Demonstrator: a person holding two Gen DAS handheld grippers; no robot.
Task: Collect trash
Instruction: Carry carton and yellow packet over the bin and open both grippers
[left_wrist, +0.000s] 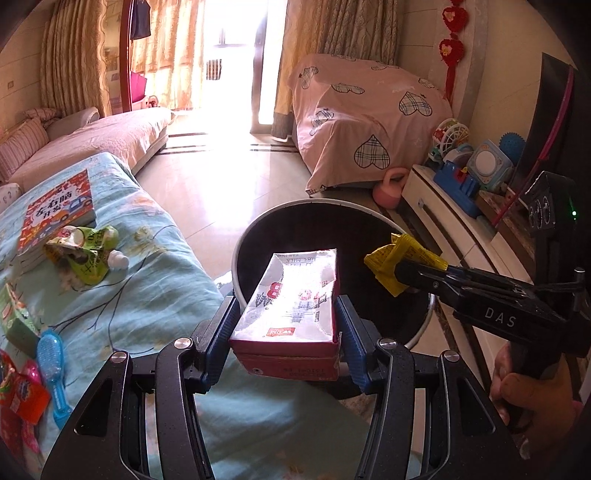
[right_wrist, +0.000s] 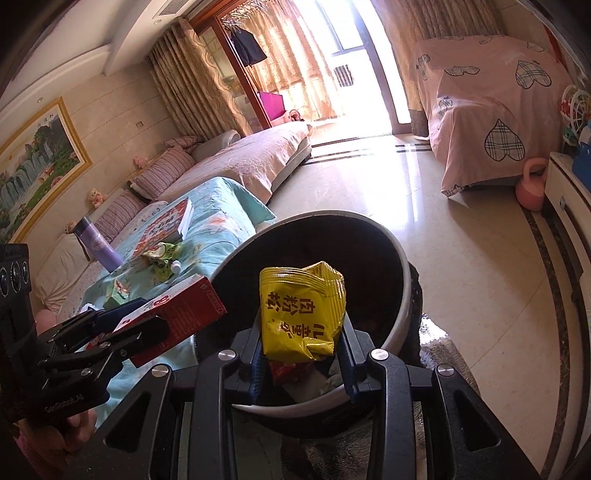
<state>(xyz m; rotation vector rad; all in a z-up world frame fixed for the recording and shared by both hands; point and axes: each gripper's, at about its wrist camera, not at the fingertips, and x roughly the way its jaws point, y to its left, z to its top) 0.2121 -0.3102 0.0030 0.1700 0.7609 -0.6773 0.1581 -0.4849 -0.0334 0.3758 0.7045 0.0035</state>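
Note:
My left gripper (left_wrist: 286, 325) is shut on a red and white milk carton (left_wrist: 291, 306) and holds it over the near rim of a round black trash bin (left_wrist: 258, 229). The carton (right_wrist: 181, 314) and left gripper (right_wrist: 122, 332) also show in the right wrist view. My right gripper (right_wrist: 303, 350) is shut on a crumpled yellow snack packet (right_wrist: 301, 314), held above the bin (right_wrist: 404, 291). In the left wrist view the right gripper (left_wrist: 397, 271) holds the packet (left_wrist: 391, 258) over the bin's right side. A crumpled green pouch (left_wrist: 83, 251) lies on the blue-covered table (left_wrist: 147, 266).
On the table lie a red book (left_wrist: 55, 214), a green box (left_wrist: 16, 317), a blue brush (left_wrist: 51, 365) and red wrappers (left_wrist: 18, 398). A purple flask (right_wrist: 96, 243) stands behind. A white cabinet with toys (left_wrist: 461, 173) is to the right, a pink kettlebell (left_wrist: 391, 188) on the floor.

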